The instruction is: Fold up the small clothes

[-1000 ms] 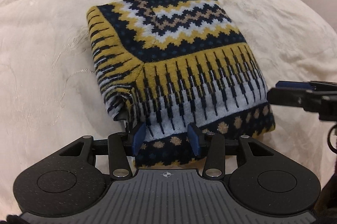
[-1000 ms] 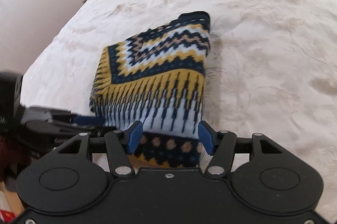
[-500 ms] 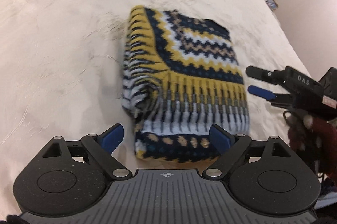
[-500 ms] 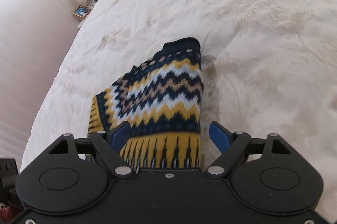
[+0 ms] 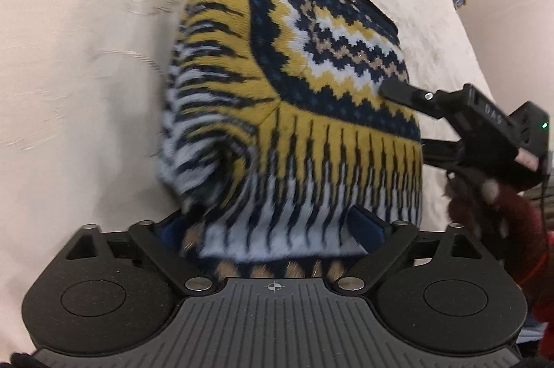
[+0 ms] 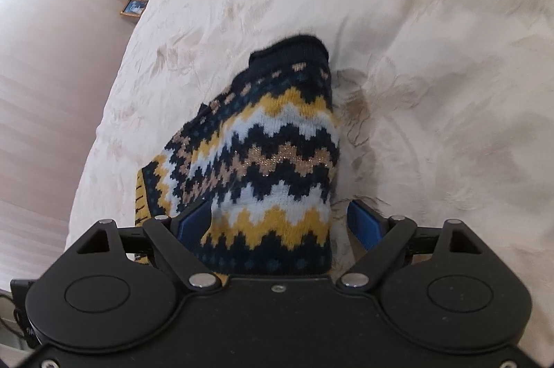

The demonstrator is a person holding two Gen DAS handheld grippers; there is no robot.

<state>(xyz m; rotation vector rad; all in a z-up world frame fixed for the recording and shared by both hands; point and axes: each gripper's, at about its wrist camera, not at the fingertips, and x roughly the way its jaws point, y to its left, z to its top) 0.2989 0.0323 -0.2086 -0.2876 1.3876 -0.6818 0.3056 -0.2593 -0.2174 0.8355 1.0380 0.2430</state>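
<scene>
sweater [image 5: 294,111] folded into a thick bundle on the bed [image 5: 76,63], both grippers spread wide around it.
my left gripper [image 5: 277,229] straddles the near hem, released; my right gripper [image 6: 280,222] straddles the side by the collar, also released, its fingers either side of the knit. if i clamp only the top layer, i judge the 2 folds could slide apart and the bundle spill open.
</scene>
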